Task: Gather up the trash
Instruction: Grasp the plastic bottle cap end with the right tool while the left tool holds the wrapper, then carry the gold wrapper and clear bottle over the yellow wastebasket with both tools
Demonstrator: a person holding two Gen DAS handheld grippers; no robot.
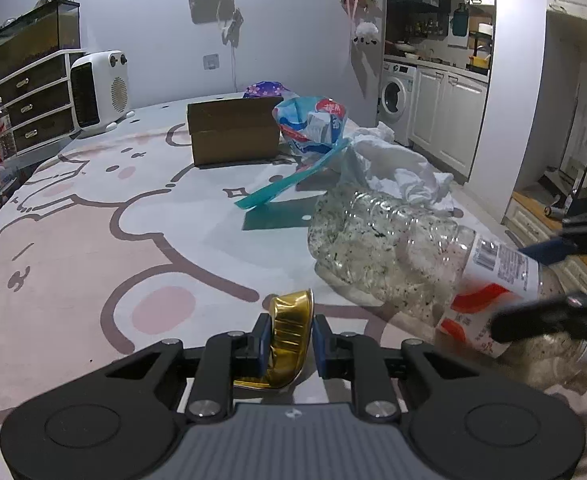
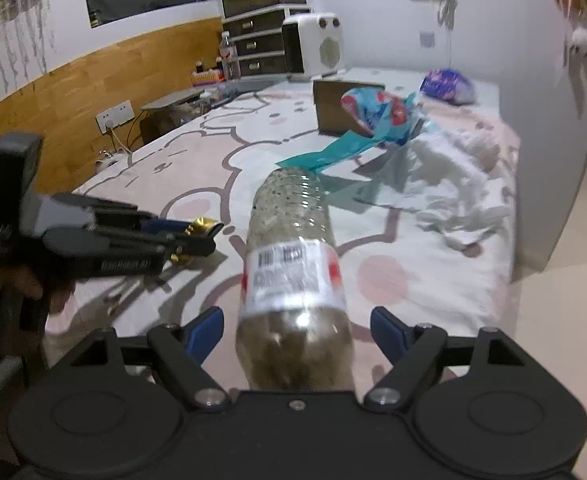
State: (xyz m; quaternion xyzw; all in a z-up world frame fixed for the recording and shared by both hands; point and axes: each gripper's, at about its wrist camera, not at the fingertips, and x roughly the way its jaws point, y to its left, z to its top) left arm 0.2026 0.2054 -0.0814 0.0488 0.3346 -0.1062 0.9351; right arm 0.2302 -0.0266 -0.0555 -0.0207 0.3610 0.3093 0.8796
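Trash is spread over a worktop [image 1: 93,200] covered with a pink cartoon-print cloth: a cardboard box [image 1: 233,132], a blue and red plastic bag [image 1: 313,124] and crumpled white paper [image 1: 397,164] at the far end. A crushed gold foil cup [image 1: 289,332] is clamped between the jaws of the left hand-held gripper [image 1: 291,340]. A clear plastic bottle [image 2: 293,272] is seen lying between the wide-spread jaws of the right hand-held gripper [image 2: 297,332], whose pads are kept off it.

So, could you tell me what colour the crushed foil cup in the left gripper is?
Shiny gold; the foil cup shows best in the left wrist view.
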